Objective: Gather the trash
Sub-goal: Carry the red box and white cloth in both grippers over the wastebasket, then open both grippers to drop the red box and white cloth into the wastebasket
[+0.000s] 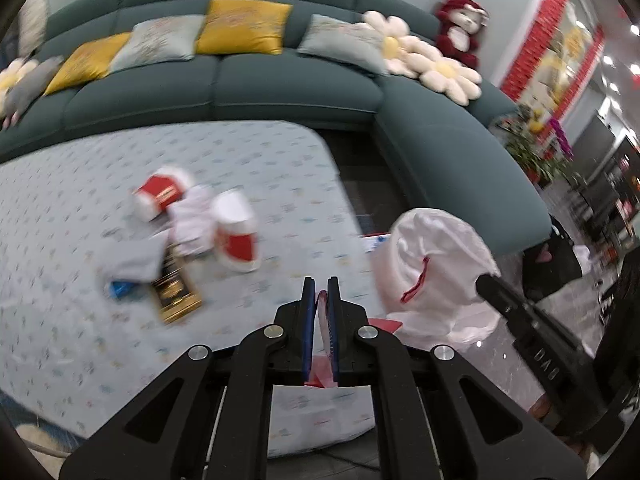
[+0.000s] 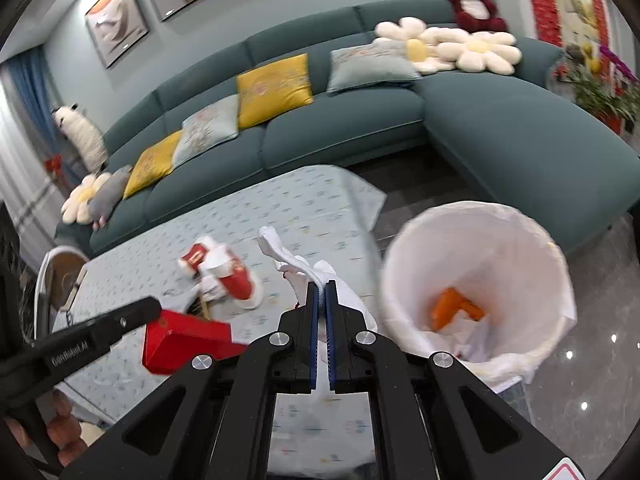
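A low table (image 2: 280, 208) with a pale blue dotted cloth stands before a long green sofa (image 2: 360, 120) with yellow and grey pillows. Trash lies on the cloth: red and white paper cups (image 1: 236, 232), crumpled tissue (image 1: 192, 220) and a gold box (image 1: 176, 292). A white-lined bin (image 2: 480, 280) stands just beside the table with an orange piece (image 2: 456, 308) inside. The left gripper (image 1: 321, 292) pinches a red box (image 2: 184, 340). The right gripper (image 2: 322, 292) pinches white tissue (image 2: 296, 264).
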The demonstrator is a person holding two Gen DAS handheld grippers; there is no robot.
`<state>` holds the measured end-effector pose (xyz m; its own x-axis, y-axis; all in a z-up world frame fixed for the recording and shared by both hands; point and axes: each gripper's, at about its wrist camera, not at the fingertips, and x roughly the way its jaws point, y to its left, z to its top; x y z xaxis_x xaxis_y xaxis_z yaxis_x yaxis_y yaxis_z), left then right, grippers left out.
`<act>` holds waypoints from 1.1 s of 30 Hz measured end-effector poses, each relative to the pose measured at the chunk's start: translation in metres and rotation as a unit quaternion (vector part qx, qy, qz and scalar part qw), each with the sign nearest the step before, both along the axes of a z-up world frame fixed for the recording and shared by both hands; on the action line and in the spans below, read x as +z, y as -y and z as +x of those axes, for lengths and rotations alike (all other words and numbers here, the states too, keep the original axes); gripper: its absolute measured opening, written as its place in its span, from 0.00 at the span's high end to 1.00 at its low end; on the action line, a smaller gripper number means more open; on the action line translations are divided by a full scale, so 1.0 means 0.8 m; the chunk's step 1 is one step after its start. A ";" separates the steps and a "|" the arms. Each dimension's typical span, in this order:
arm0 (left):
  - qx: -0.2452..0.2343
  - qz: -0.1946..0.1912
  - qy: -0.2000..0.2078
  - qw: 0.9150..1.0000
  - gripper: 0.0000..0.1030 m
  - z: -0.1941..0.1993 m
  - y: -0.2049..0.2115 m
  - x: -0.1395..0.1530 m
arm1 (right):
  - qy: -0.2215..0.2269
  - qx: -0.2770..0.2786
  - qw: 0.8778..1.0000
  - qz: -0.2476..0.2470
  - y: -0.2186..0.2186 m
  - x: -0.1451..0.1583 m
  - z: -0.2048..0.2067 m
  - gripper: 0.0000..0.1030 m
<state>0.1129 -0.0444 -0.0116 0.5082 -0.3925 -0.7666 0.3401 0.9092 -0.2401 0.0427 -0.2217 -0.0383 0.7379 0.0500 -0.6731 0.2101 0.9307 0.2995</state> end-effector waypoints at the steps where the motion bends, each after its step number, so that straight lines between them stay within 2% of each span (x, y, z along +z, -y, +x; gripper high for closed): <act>1: -0.007 0.001 0.002 1.000 0.94 0.000 0.011 0.002 | 0.001 -0.009 1.000 0.002 0.010 -0.001 -0.004 0.96; 9: -0.074 0.009 0.017 0.997 0.94 -0.001 0.117 0.013 | 0.007 -0.074 0.997 0.014 0.096 -0.006 -0.034 0.96; 15: -0.111 0.013 0.008 0.994 0.94 -0.001 0.183 0.002 | 0.010 -0.112 0.993 0.022 0.145 -0.013 -0.052 0.96; 23: -0.140 0.025 -0.001 0.990 0.94 0.004 0.243 -0.017 | 0.004 -0.142 0.989 0.036 0.183 -0.028 -0.061 0.96; 30: -0.139 0.033 -0.002 0.990 0.92 0.010 0.265 -0.028 | 0.003 -0.145 0.988 0.045 0.191 -0.037 -0.056 0.96; 32: -0.137 0.029 -0.001 0.990 0.88 0.013 0.266 -0.030 | 0.001 -0.145 0.988 0.047 0.192 -0.041 -0.053 0.96; 33: -0.133 0.032 -0.001 0.991 0.75 0.014 0.266 -0.031 | 0.000 -0.145 0.988 0.048 0.193 -0.042 -0.052 0.96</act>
